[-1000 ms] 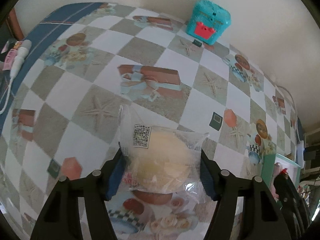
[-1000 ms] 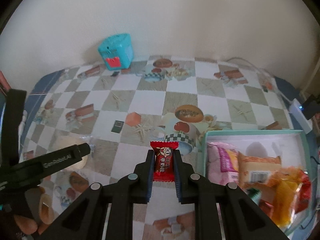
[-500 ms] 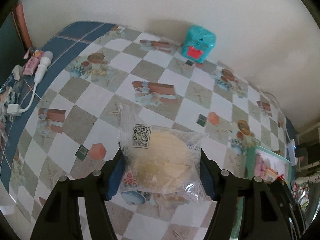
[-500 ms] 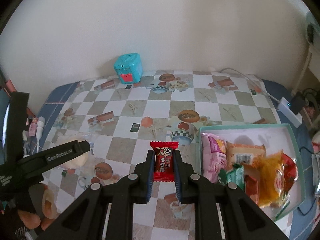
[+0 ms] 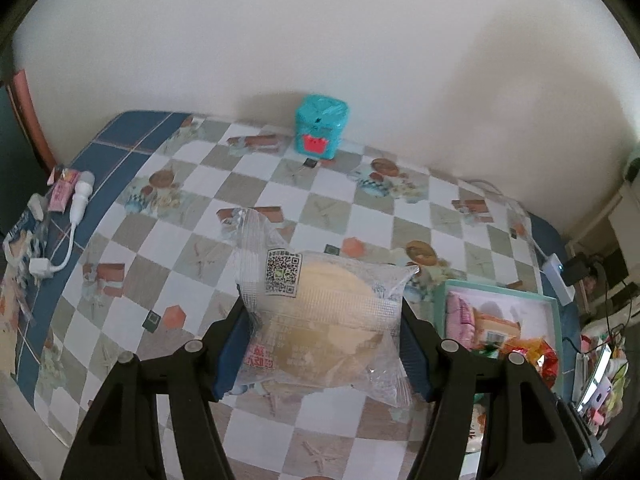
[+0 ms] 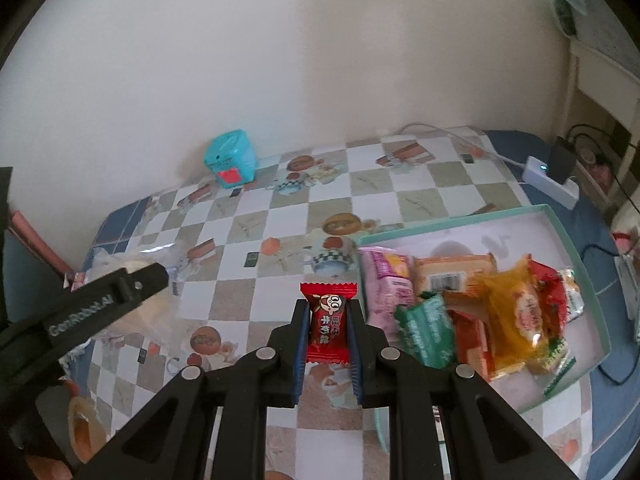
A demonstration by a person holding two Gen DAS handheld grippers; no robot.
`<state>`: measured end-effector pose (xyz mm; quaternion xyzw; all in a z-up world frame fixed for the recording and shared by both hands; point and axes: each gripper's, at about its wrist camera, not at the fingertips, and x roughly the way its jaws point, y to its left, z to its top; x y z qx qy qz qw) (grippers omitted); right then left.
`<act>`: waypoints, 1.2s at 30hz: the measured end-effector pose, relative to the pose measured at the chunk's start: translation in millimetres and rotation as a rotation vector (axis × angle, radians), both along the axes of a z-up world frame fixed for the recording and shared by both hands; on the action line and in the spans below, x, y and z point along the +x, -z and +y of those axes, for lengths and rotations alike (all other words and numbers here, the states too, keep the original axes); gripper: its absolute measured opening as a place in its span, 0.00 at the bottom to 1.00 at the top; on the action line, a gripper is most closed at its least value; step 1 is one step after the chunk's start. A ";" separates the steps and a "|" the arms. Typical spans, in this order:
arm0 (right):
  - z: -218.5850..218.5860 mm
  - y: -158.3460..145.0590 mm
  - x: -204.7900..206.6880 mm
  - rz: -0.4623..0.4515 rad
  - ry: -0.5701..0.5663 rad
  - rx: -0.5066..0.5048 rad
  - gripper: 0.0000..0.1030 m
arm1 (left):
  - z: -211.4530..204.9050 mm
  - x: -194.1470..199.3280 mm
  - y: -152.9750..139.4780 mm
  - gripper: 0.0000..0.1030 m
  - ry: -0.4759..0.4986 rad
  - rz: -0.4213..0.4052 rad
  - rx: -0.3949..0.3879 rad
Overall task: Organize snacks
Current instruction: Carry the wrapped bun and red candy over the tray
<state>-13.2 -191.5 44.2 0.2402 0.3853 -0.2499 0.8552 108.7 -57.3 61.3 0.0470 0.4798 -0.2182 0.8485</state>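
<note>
My left gripper [image 5: 322, 316] is shut on a clear-wrapped round pale bun [image 5: 320, 316] with a QR label, held in the air above the checkered tablecloth. A small red candy [image 6: 327, 326] stands upright between the pads of my right gripper [image 6: 328, 316], which is shut on it. The teal-rimmed white snack box [image 6: 560, 220] lies to the right of the candy and holds several packets. In the left wrist view the same box [image 5: 500, 290] shows at the right, partly behind my finger. The left gripper's arm [image 6: 108, 296] with the bun shows at the left of the right wrist view.
A teal cube toy [image 5: 320, 132] stands by the wall at the back. A white cable and small items [image 5: 66, 216] lie on the blue left border. A white power strip with a black plug [image 6: 554, 174] sits behind the box. The table ends at the wall.
Both grippers have risen with their loads, so more of the table shows. The snack box has come further into the left view and sits closer beside the candy in the right view.
</note>
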 end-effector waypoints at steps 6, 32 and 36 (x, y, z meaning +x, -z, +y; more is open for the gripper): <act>-20.5 -8.1 -19.8 -0.037 0.056 0.007 0.19 | -12.2 -11.3 -10.8 0.67 0.034 -0.020 -0.019; -119.4 -10.0 -109.2 -0.090 0.359 0.090 0.19 | -107.2 -89.5 -3.1 0.67 0.302 -0.024 0.035; -133.0 -6.3 -124.0 -0.093 0.403 0.110 0.19 | -125.3 -104.8 9.9 0.67 0.349 -0.019 0.081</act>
